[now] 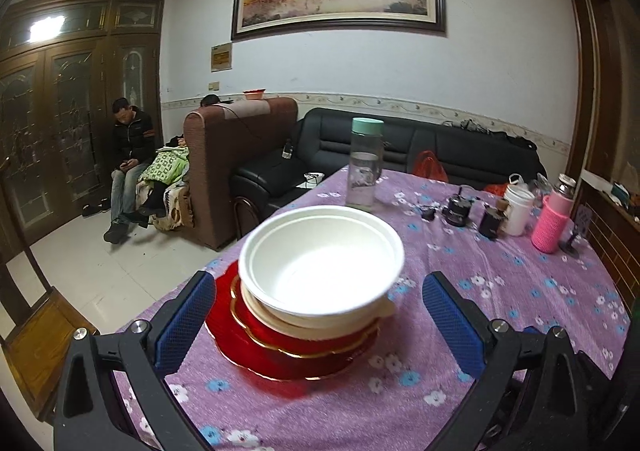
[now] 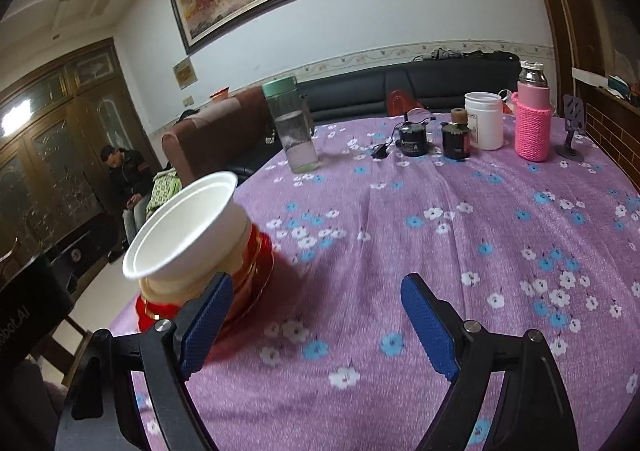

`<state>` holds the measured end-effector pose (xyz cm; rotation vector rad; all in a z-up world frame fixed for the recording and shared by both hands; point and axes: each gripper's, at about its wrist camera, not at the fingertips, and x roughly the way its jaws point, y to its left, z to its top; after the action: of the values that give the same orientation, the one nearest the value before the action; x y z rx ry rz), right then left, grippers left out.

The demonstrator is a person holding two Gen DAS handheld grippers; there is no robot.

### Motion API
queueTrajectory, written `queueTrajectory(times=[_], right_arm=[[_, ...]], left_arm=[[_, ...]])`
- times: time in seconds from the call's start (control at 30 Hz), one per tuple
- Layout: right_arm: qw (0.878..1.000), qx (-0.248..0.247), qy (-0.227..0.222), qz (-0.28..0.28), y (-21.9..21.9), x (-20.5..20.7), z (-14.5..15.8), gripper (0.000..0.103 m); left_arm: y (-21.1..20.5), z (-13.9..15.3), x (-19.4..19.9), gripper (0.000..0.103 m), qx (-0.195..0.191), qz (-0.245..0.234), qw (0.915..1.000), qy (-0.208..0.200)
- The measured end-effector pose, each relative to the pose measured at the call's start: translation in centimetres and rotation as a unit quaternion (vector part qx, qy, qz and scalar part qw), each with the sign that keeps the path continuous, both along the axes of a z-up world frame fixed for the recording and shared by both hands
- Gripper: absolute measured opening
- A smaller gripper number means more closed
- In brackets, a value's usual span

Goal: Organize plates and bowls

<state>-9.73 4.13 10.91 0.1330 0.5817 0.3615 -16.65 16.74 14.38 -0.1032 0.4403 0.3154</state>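
Observation:
A white bowl (image 1: 320,263) sits on top of a stack: a cream bowl (image 1: 264,315) under it, then red plates with gold rims (image 1: 280,351), near the left edge of the purple flowered tablecloth (image 1: 500,291). My left gripper (image 1: 320,315) is open, its blue pads on either side of the stack and a little short of it. In the right wrist view the same white bowl (image 2: 184,223) and red plates (image 2: 256,271) stand at the left. My right gripper (image 2: 316,323) is open and empty over bare cloth, its left pad (image 2: 208,323) close beside the stack.
A clear bottle with a green cap (image 1: 365,163) stands behind the stack. A white cup (image 2: 484,125), a pink knitted bottle (image 2: 532,119), dark small jars (image 2: 456,141) and a phone stand (image 2: 572,131) line the far right. Sofas and a seated man (image 1: 128,167) are beyond the table's left edge.

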Motion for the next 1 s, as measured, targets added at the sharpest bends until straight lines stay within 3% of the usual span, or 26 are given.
queueTrajectory(times=[1.0], right_arm=[[0.999,-0.038,0.023,0.003,-0.2,-0.2,-2.1,0.091]], left_arm=[[-3.7,-2.7,2.2,0.103,-0.014,-0.056,0.9963,0.063]])
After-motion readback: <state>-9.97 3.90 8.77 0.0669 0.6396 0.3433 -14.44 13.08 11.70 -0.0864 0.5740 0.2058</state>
